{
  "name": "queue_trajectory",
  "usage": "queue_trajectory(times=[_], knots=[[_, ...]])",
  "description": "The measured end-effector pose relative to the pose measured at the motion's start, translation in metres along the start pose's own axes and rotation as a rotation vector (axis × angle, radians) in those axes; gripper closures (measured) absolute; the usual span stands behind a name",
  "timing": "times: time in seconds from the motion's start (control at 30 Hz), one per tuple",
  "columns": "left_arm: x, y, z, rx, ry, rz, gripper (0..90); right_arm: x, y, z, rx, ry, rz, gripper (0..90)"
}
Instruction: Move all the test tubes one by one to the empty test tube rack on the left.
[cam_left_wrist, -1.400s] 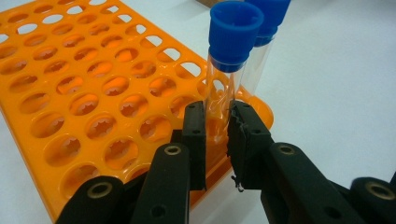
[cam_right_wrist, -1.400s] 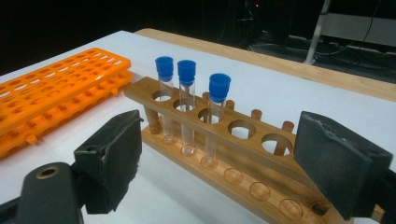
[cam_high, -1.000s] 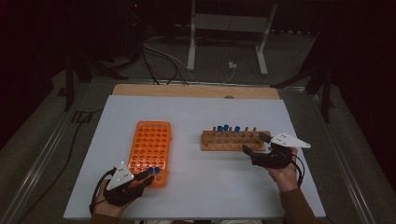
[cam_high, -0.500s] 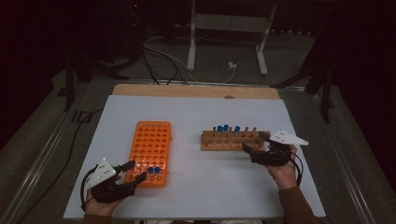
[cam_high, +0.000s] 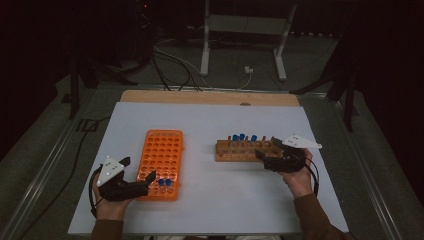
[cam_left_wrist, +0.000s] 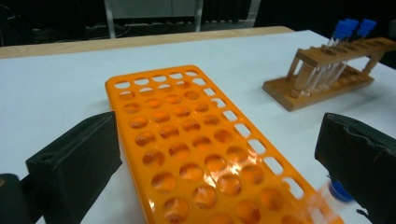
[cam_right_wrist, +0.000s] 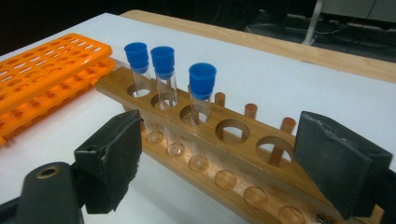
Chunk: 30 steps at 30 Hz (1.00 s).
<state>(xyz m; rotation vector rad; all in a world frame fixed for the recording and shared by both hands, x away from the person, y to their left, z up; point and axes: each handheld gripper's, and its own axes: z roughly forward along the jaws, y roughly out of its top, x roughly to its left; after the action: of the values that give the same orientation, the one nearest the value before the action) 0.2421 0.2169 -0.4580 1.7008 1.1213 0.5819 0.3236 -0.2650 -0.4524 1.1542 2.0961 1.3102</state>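
left hand-held gripper (cam_left_wrist: 219, 158), right hand-held gripper (cam_right_wrist: 233, 158): jaws apart | glossy orange rack (cam_left_wrist: 196, 140) | wooden rack (cam_right_wrist: 233, 154)

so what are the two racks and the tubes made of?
Orange grid rack: looks like glossy moulded plastic, with light glints on its holes. Brown rack: apparently varnished wood, grain and dowel pegs visible. Blue-capped tubes: clear, glass or plastic, cannot tell; caps look like matte plastic.
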Motion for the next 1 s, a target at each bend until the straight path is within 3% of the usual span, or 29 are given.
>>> queue_trajectory(times=[0.2,0.27,0.53,0.87,1.0], knots=[[0.0,-0.001,0.011,-0.007,-0.002,-0.017,1.1,0.003,0.003,0.013,0.022,0.01,-0.007,21.7],[-0.001,-0.003,0.013,0.003,0.004,-0.007,1.1,0.003,0.004,0.017,0.029,0.029,-0.009,27.4],[0.0,-0.006,0.011,0.004,0.008,-0.013,1.1,0.008,0.004,0.03,0.049,0.022,-0.049,51.0],[0.0,-0.008,0.012,0.014,0.003,-0.012,1.1,0.012,0.008,0.042,0.029,0.023,-0.074,74.9],[0.0,-0.009,0.012,0.016,0.002,-0.015,1.1,0.014,0.009,0.044,0.031,0.017,-0.088,76.2]])
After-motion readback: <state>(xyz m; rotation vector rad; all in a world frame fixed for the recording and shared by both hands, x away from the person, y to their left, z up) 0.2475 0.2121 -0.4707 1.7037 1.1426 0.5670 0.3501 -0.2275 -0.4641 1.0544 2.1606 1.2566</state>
